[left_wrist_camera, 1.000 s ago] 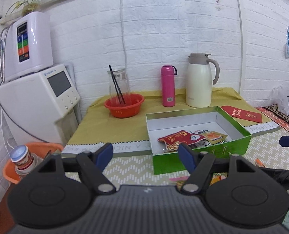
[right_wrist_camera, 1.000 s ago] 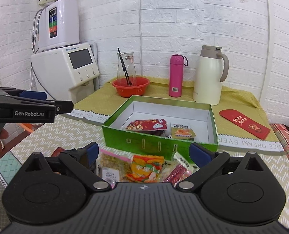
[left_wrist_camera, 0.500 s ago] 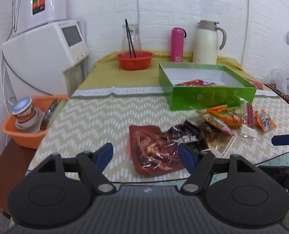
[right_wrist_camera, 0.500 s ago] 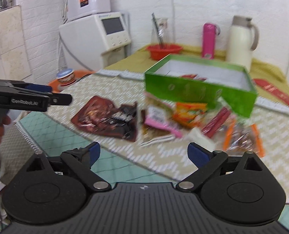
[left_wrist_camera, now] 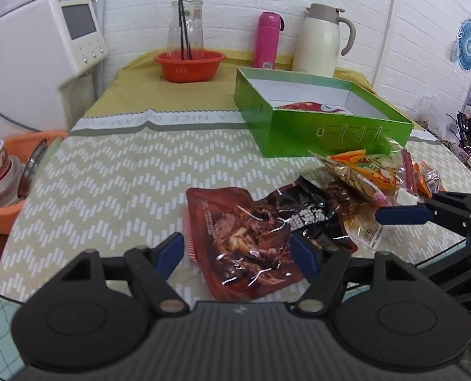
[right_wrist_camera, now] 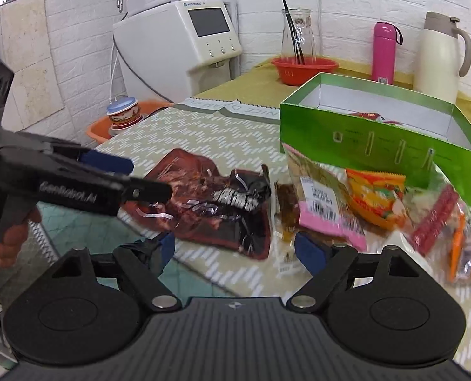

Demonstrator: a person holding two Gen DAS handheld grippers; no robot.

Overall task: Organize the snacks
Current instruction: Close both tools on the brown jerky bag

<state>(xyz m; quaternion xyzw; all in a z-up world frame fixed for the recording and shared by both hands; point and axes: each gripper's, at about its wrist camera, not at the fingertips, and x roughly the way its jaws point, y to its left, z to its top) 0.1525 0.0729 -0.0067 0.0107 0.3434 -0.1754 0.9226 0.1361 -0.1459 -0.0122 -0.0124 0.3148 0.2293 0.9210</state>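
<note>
Tablecloth point(left_wrist_camera: 159, 120) reads "A NICE DREAM"; gripper point(right_wrist_camera: 114, 177) "GenRobot.AI"

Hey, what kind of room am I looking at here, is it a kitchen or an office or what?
Most likely a home kitchen or dining corner, not an office. A cream thermos jug and a pink flask stand on a cloth-covered table against a white brick wall, with a countertop water dispenser beside it.

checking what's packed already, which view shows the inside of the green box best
The left wrist view. It looks down over the near wall of the green box, showing the white floor and a red snack packet inside. The right wrist view sits lower, so the near wall hides most of the interior; only a sliver of red shows.
</note>
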